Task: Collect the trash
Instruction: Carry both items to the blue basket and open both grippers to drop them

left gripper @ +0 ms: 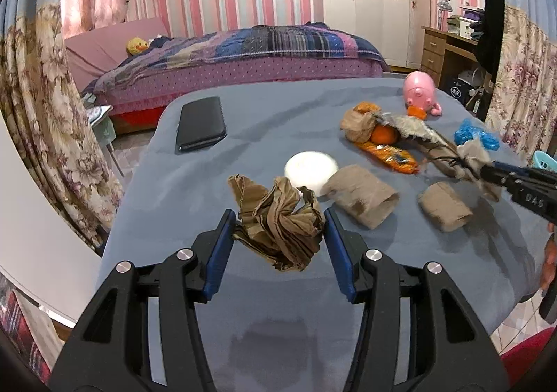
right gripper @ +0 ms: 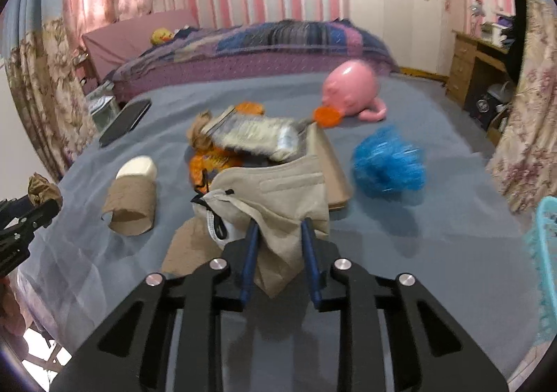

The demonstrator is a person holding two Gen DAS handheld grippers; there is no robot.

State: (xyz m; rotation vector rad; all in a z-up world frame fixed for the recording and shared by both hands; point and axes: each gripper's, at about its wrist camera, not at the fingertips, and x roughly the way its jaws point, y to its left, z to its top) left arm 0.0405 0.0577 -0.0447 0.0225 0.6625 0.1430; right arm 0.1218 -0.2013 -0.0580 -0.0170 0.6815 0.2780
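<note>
Trash lies scattered over the grey table (left gripper: 209,183): two cardboard tubes (left gripper: 362,195), an orange wrapper (left gripper: 390,155), a blue plastic wad (right gripper: 388,162). All of it looks light, soft and crushable, so a pinch across any bunched fold should do; the thin plastic may slip.

At lower centre of the left view, the left gripper (left gripper: 278,228) has its blue pads pressed against both sides of a crumpled brown paper (left gripper: 278,225), fingers level and pointing across the table.

At lower centre of the right view, the right gripper (right gripper: 280,235) is closed narrow on a beige face mask (right gripper: 278,190), which hangs above the table. A teal basket (right gripper: 548,253) shows at the right edge.
</note>
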